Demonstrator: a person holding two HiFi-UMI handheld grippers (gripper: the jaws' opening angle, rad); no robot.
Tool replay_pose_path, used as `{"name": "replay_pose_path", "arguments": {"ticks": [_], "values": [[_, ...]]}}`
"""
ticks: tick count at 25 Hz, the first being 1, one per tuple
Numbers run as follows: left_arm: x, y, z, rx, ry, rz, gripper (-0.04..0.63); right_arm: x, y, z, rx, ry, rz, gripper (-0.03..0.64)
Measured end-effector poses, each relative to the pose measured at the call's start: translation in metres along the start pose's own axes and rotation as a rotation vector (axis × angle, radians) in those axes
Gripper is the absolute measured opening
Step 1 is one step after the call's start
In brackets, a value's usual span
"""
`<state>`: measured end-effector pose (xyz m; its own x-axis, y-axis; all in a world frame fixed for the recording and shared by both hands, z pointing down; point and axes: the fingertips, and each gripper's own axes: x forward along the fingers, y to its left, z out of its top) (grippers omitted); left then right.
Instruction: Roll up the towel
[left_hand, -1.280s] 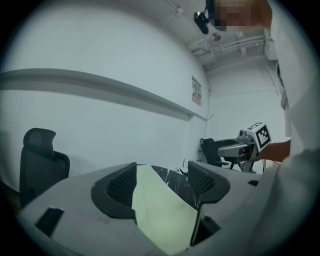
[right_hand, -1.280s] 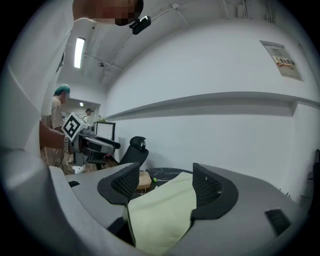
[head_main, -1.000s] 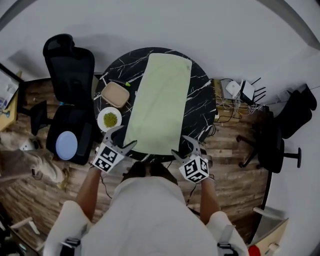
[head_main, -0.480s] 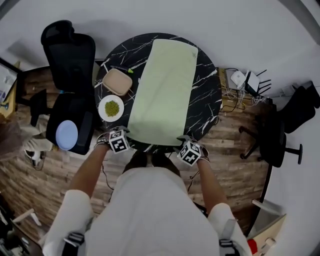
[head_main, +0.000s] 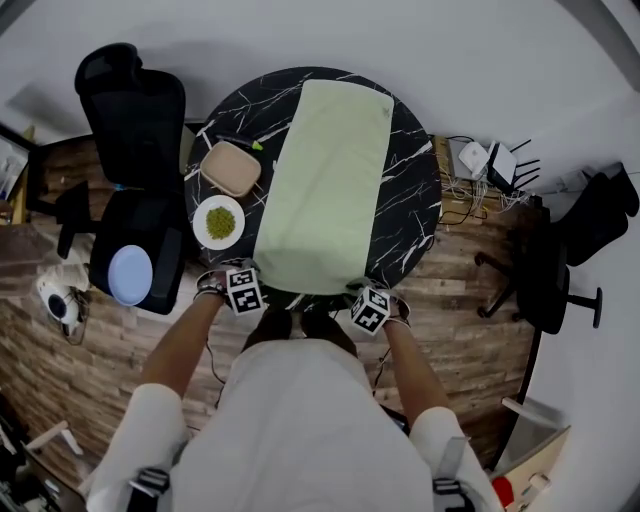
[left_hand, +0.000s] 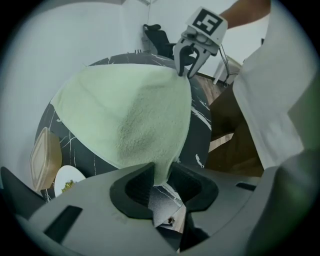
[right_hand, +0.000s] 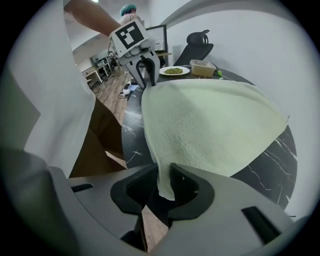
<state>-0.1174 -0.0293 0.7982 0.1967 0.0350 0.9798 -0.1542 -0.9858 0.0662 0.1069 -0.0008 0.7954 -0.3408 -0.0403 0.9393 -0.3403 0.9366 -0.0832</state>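
A pale green towel (head_main: 325, 190) lies flat and lengthways across the round black marble table (head_main: 410, 210). My left gripper (head_main: 255, 272) is at the towel's near left corner and my right gripper (head_main: 360, 288) at its near right corner, both pointing steeply down. In the left gripper view the corner of the towel (left_hand: 145, 120) runs down between my left gripper's (left_hand: 160, 175) closing jaws, with the pads touching it on both sides. The right gripper view shows the same: the towel (right_hand: 210, 125) hangs through my right gripper's (right_hand: 162, 182) closing jaws. Each view shows the other gripper across the edge.
A white plate of green food (head_main: 220, 221) and a tan lidded container (head_main: 231, 167) sit on the table left of the towel. A black office chair (head_main: 135, 130) with a blue disc (head_main: 130, 275) on it stands at the left. Cables and boxes (head_main: 480, 165) lie on the floor at the right.
Both grippers came down from above the table's near edge onto the towel's two near corners. Their jaws went from wide open to closed around the cloth.
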Motion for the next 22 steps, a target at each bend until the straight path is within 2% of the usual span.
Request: {"name": "replay_pose_path", "arguments": {"ticks": [2,3,4,10,13,20,22], "values": [[0.0,0.002,0.001,0.004,0.0,0.003,0.097,-0.001,-0.003,-0.001,0.002,0.004,-0.025,0.061],[-0.001,0.002,0.002,0.003,-0.004,0.012,0.078,-0.001,-0.002,-0.002,0.0,0.008,-0.032,0.05],[-0.002,0.003,0.001,0.001,-0.008,0.023,0.029,-0.002,-0.001,-0.002,-0.001,0.011,-0.035,0.026],[-0.01,-0.012,0.002,0.035,-0.024,0.021,0.028,-0.018,0.009,-0.002,0.005,0.006,-0.052,0.023],[-0.013,-0.036,0.0,0.069,-0.019,-0.032,0.028,-0.025,0.03,-0.01,0.012,0.021,-0.017,0.023],[-0.025,-0.11,-0.009,0.147,0.005,-0.239,0.026,-0.043,0.093,-0.031,0.068,0.08,0.161,0.021],[-0.029,-0.12,-0.009,0.164,0.007,-0.268,0.026,-0.047,0.103,-0.033,0.087,0.081,0.183,0.023]]}}
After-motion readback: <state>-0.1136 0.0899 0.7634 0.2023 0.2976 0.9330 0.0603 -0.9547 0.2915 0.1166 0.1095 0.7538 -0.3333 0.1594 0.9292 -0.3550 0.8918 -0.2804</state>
